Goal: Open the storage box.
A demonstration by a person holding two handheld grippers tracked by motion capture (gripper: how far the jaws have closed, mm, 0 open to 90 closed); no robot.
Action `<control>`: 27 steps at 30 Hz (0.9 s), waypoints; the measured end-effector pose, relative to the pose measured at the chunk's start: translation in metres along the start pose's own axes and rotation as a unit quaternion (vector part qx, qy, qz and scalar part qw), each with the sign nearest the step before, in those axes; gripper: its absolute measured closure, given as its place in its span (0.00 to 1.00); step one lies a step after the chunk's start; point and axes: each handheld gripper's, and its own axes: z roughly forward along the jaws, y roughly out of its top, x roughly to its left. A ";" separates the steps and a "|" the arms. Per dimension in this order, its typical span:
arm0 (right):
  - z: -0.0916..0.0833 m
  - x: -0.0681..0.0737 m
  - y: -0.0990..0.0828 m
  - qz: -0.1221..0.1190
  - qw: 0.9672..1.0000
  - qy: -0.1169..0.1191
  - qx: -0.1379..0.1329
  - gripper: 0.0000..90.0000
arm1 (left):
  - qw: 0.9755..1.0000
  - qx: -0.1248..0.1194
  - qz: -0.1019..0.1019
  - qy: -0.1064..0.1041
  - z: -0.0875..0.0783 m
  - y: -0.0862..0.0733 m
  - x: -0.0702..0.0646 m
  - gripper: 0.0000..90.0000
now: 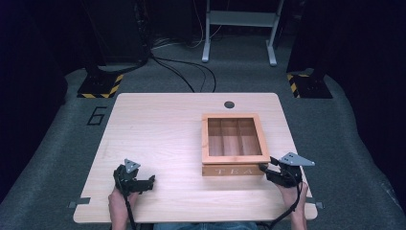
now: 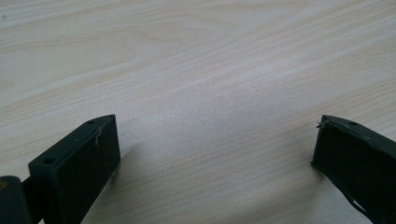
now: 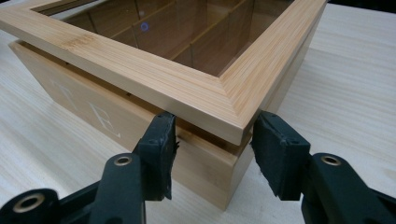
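Note:
A bamboo tea box marked "TEA" stands right of the table's middle. Its glass-windowed lid shows three empty compartments. My right gripper is at the box's near right corner. In the right gripper view the tea box has its lid corner overhanging the base with a thin gap. The right gripper is open, one jaw against the front face just under the lid's edge, the other beside the right side. My left gripper is open over bare table at the near left, nothing between its jaws.
The light wooden table has a dark cable hole at its far edge behind the box. Beyond the table are cables on the grey floor and a white stand.

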 end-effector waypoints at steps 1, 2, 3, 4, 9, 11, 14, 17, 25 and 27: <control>0.000 0.000 0.000 0.000 1.000 0.000 0.000 0.55 | 1.000 0.000 0.001 0.000 0.000 0.000 0.000 0.00; 0.000 0.000 0.001 0.000 1.000 -0.001 -0.002 0.55 | 1.000 0.000 0.001 0.000 0.000 0.000 0.000 0.00; -0.001 0.000 0.002 0.000 1.000 -0.002 -0.003 0.55 | 1.000 0.000 0.001 0.000 0.000 0.000 0.000 0.00; -0.001 0.000 0.003 -0.002 1.000 -0.002 -0.007 0.55 | 1.000 0.000 0.001 0.000 0.000 0.000 0.000 0.00; -0.002 -0.001 0.012 -0.007 1.000 -0.011 -0.016 0.55 | 1.000 0.000 0.001 0.001 0.000 0.000 0.000 0.00; -0.003 -0.001 0.017 -0.007 1.000 -0.016 -0.022 0.55 | 1.000 0.000 0.001 0.001 0.000 0.000 0.000 0.00; -0.003 -0.002 0.021 -0.011 0.999 -0.021 -0.023 0.55 | 1.000 -0.001 0.000 0.001 0.000 0.000 0.000 0.00; -0.002 -0.004 0.024 -0.015 0.999 -0.023 -0.024 0.55 | 1.000 0.000 0.000 0.000 0.000 0.000 0.000 0.00; -0.002 -0.005 0.036 -0.015 0.998 -0.041 -0.052 0.56 | 1.000 0.000 0.001 0.001 0.000 0.000 0.000 0.00; -0.003 -0.005 0.039 -0.016 0.997 -0.044 -0.059 0.56 | 1.000 0.002 0.004 0.001 -0.001 0.000 0.000 0.00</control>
